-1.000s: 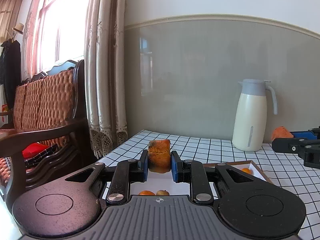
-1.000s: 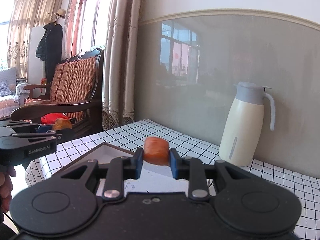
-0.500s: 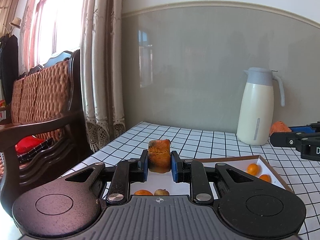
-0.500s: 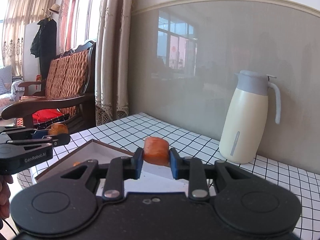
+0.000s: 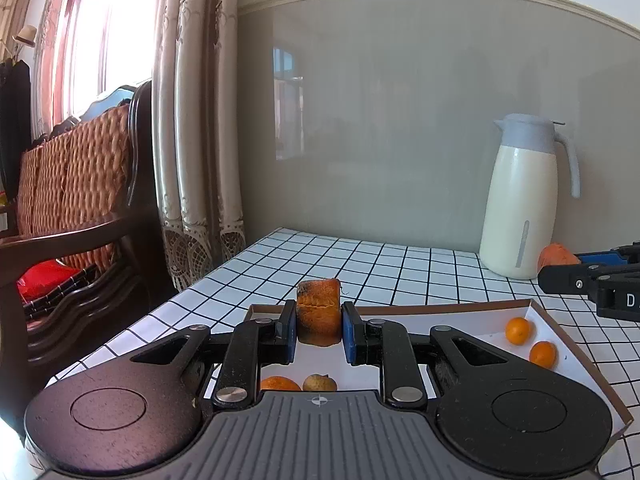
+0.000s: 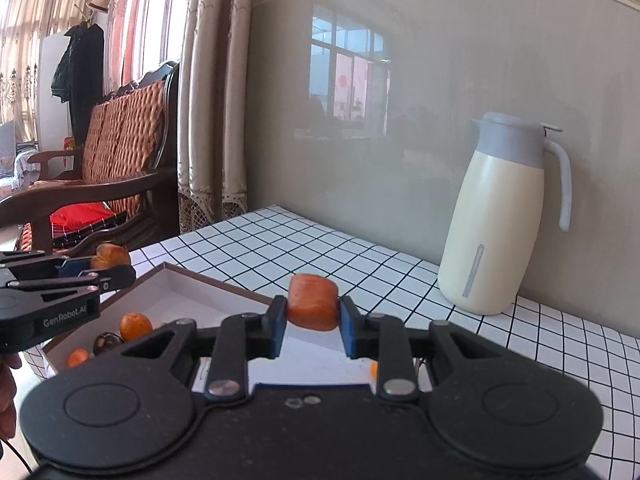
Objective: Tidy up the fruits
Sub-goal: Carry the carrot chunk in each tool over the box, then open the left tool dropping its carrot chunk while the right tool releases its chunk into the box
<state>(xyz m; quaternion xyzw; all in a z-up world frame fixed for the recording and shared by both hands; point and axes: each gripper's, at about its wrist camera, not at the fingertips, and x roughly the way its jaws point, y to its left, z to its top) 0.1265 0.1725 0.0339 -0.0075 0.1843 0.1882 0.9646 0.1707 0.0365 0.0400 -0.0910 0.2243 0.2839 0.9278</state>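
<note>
your left gripper has its blue-padded jaws pinching a browned, bruised orange fruit, held above the far left corner of the shallow white cardboard tray with brown rim. your right gripper has its jaws clamped on a smooth bright orange fruit, held over the far edge of the same tray. the tray lies on the white table with a black grid pattern, near its front left corner. inside the tray, two small round oranges sit against its right wall, one just beside the other, and another small orange lies touching a dark purplish round fruit toward its left side. a cream and grey thermos jug stands at the table's far edge against the wall, well apart from the tray.
</note>
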